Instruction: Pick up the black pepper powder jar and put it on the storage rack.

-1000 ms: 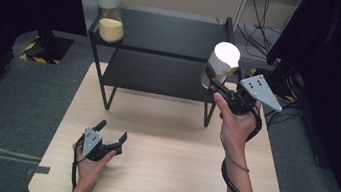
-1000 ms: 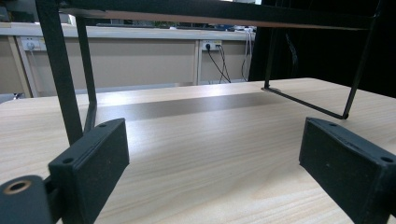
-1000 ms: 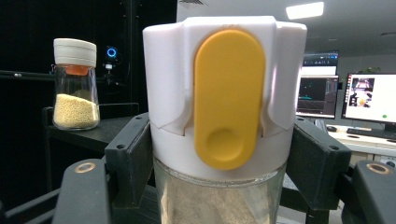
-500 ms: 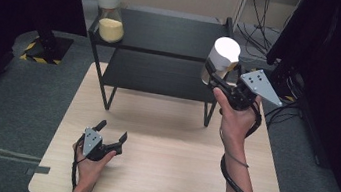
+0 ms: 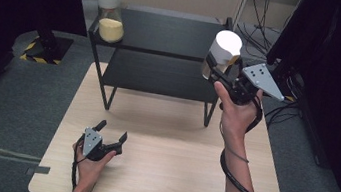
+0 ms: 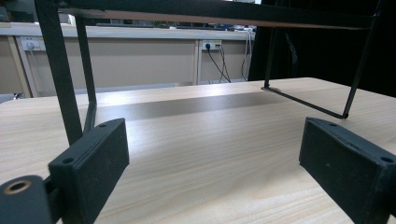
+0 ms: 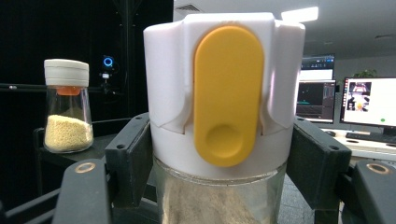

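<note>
Above the black shelf's [image 5: 167,35] right end, at two o'clock of the bench [image 5: 162,175], the right gripper [image 5: 218,72] clamps the white-capped glass shaker [image 5: 224,50] between its jaws. Left gripper [image 5: 111,133] rests open at seven o'clock.

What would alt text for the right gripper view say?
Two black jaws of the right gripper clamp a glass shaker jar with a white lid and yellow flap. A second jar of yellow grains stands on a black shelf behind.
</note>
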{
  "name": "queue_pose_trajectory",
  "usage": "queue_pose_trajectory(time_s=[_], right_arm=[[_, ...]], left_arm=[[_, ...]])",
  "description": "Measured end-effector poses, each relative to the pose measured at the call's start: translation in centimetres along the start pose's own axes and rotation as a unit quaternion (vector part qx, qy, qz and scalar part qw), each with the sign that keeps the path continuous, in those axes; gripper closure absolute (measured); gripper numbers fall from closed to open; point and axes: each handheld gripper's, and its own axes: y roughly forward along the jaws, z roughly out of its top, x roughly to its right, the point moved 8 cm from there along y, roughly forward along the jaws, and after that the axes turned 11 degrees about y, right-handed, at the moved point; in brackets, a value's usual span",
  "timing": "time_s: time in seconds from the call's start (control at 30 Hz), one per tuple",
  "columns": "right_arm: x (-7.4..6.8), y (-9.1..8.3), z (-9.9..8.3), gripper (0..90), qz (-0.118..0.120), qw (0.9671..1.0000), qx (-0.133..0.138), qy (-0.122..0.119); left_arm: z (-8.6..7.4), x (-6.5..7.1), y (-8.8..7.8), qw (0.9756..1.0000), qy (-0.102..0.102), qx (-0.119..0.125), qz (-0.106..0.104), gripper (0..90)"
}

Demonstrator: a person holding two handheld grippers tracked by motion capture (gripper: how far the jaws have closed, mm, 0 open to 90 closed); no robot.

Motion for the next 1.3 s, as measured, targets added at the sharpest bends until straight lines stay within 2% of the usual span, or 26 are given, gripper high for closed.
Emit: queue_pose_trajectory(time_s=[0.93,1.3], right_arm=[[0.0,2.3,1.6,30.7,-0.011,0.9999,0.002,0.005],[0.8,3.8,2.0,30.7,-0.025,0.9996,-0.005,0.012]], left_arm=[[0.0,0.0,0.0,1.0000,-0.001,0.000,-0.001,7.8],[0.0,0.0,0.0,1.0000,-0.001,0.001,-0.001,7.7]])
